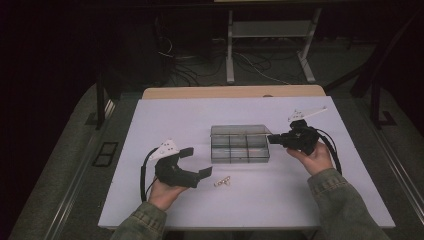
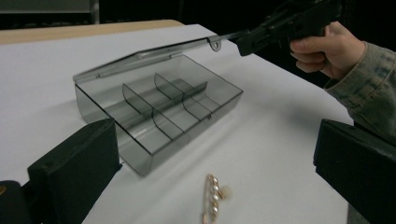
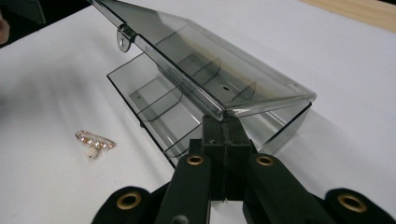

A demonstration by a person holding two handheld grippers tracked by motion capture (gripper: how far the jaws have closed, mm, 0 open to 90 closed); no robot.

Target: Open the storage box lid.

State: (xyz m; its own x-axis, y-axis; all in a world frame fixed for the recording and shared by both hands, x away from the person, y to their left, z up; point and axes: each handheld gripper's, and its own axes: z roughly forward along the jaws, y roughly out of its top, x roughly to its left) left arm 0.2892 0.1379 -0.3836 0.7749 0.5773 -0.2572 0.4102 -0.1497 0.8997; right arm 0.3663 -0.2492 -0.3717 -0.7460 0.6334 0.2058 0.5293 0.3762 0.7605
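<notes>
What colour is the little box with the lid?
The box is see-through smoky grey, clearest in the left gripper view.

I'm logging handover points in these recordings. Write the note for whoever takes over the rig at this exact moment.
Right gripper: jaws shut on the front edge of the box lid, holding it partly raised.
Left gripper: jaws open, holding nothing, hovering near the pearl brooch.
Smoke-grey compartment box: mid-table on the white board, compartments look empty.
Brooch: on the board in front of the box, untouched.
Done: lid gripped and lifted partway.
Left, probably: open the lid fully, pick up the brooch, place it in a compartment.
</notes>
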